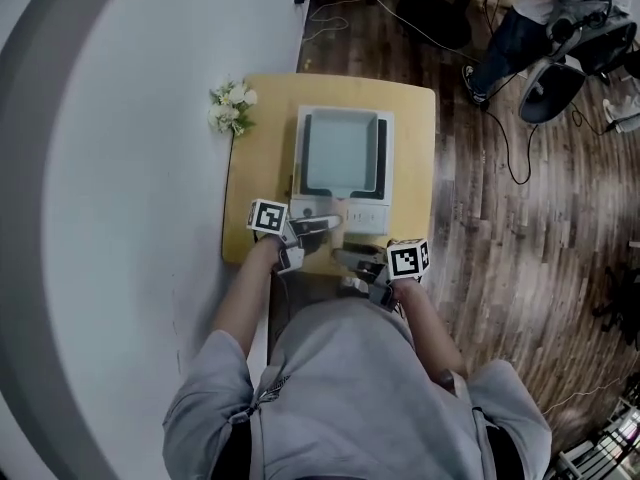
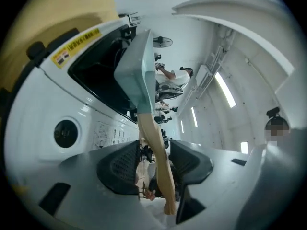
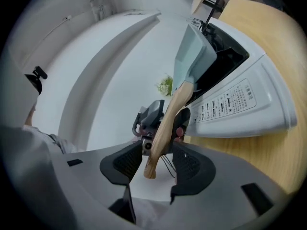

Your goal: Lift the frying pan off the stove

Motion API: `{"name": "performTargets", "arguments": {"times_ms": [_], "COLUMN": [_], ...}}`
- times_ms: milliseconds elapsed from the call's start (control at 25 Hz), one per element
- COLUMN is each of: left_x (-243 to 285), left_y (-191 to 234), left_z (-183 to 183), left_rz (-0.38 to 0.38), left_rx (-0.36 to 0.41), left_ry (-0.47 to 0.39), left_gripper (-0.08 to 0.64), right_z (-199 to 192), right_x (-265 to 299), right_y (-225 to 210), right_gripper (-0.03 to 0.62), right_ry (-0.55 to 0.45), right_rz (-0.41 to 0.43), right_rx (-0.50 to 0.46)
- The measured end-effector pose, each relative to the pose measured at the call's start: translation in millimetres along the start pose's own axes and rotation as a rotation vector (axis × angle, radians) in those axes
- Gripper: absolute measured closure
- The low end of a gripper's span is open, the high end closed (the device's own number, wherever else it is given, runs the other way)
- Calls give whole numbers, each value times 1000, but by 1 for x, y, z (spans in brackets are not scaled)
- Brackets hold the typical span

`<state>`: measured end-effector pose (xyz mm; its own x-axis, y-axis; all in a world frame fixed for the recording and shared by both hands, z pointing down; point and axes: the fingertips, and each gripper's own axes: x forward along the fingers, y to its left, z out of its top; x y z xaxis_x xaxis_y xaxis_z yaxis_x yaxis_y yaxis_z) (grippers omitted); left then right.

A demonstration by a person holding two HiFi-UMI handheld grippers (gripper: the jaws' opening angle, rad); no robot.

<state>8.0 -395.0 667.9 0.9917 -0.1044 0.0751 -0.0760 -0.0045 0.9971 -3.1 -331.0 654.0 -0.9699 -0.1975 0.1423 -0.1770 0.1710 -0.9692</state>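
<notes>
The pale grey-green square frying pan point(image 1: 340, 153) sits flat on the white stove point(image 1: 372, 218) in the middle of the table point(image 1: 415, 138). Its wooden handle point(image 1: 336, 211) reaches back over the stove's control panel toward the table's near edge.

My left gripper point(image 1: 315, 228) comes in over the near left part of the table. In the left gripper view its jaws stand spread, with the handle point(image 2: 156, 145) running between the dark pads point(image 2: 120, 169) and a gap still showing on the left-hand side. My right gripper point(image 1: 356, 260) hangs at the near edge, level with the handle's end. In the right gripper view it too is spread wide, and the handle point(image 3: 165, 121) passes between its pads point(image 3: 192, 164) with daylight either side.

A small bunch of white flowers point(image 1: 230, 106) lies at the table's far left corner. The table itself is light wood with rounded corners.

To its left the floor point(image 1: 130, 168) is white, crossed by a broad grey curved band. To its right is dark wood planking point(image 1: 520, 248), with cables point(image 1: 512, 153) trailing across it. At the far right of the room another person point(image 1: 540, 8) sits in a dark office chair point(image 1: 560, 78)
</notes>
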Motion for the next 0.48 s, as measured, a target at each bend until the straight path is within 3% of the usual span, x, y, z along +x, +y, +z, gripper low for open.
{"name": "performTargets", "arguments": {"times_ms": [200, 320, 480], "left_x": [15, 24, 29], "left_y": [-3, -2, 4], "left_z": [2, 2, 2], "left_rz": [-81, -95, -91], "left_rx": [-75, -85, -91], "left_ry": [53, 87, 121], "left_gripper": [383, 394, 408], "right_z": [-3, -1, -1], "right_x": [14, 18, 17], "right_y": [-3, 0, 0], "right_gripper": [428, 471, 476], "right_ry": [37, 64, 70], "right_rz": [63, 84, 92], "right_rx": [72, 73, 101]}}
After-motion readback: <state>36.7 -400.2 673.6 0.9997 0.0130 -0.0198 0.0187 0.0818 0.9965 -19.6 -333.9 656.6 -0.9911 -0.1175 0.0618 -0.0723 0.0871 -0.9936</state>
